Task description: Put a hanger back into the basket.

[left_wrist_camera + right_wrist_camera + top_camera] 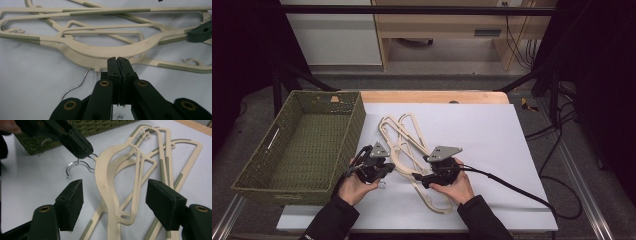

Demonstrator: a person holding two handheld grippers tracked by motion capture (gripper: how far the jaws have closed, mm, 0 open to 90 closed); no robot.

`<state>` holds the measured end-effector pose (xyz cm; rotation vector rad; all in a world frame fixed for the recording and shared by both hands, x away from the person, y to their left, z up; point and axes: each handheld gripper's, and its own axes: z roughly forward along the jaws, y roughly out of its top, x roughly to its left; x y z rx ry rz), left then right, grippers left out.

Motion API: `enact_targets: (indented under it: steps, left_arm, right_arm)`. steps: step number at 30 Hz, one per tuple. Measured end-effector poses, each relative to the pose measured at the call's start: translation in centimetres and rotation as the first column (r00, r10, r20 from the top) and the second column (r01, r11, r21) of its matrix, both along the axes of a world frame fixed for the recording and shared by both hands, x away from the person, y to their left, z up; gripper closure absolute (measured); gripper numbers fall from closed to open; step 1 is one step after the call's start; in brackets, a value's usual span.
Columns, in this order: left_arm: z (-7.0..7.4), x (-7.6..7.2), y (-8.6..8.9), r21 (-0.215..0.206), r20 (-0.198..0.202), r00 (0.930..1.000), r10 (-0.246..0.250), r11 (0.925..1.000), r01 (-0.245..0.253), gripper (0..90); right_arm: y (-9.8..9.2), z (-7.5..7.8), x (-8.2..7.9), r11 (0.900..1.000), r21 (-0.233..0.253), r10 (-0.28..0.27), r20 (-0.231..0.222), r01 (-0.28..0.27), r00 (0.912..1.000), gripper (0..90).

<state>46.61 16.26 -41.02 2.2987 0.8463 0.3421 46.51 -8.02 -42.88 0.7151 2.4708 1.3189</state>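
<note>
Several cream plastic hangers point(404, 145) with grey-green grip strips lie in a loose pile on the white sheet. My left gripper point(118, 61) is shut at the neck of the nearest hanger point(100, 51), and it seems to pinch the base of that hanger's wire hook point(75, 86). The right gripper view shows the same tip on the hook point(75, 166). My right gripper point(116, 195) is open, with one jaw on each side of that hanger's curved shoulder point(106, 182), and touches nothing. In the high view the left gripper point(387, 170) and right gripper point(417, 177) sit close together at the pile's near end.
A green woven basket point(357, 120) with nothing in it stands along the left edge of the white sheet point(492, 135), close to my left hand. A black cable point(512, 187) trails right from the right gripper. The wooden table edge point(432, 96) runs behind.
</note>
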Motion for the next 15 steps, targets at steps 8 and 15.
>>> enact_targets:
  steps: [8, 15]
  left_arm:
    - [0.7, -0.4, -0.1, -0.026, -0.001, 1.0, 0.0, 0.9997, 0.0, 88.8]
    - [1.1, -0.7, -0.3, -0.033, 0.009, 1.0, -0.001, 0.9995, 0.001, 88.8]
  right_arm:
    - [1.6, -0.8, 0.4, 0.998, -0.059, 0.028, -0.002, -0.028, 0.9996, 37.8]
    - [2.7, -1.8, 0.3, 0.989, -0.137, 0.055, -0.001, -0.055, 0.9985, 51.4]
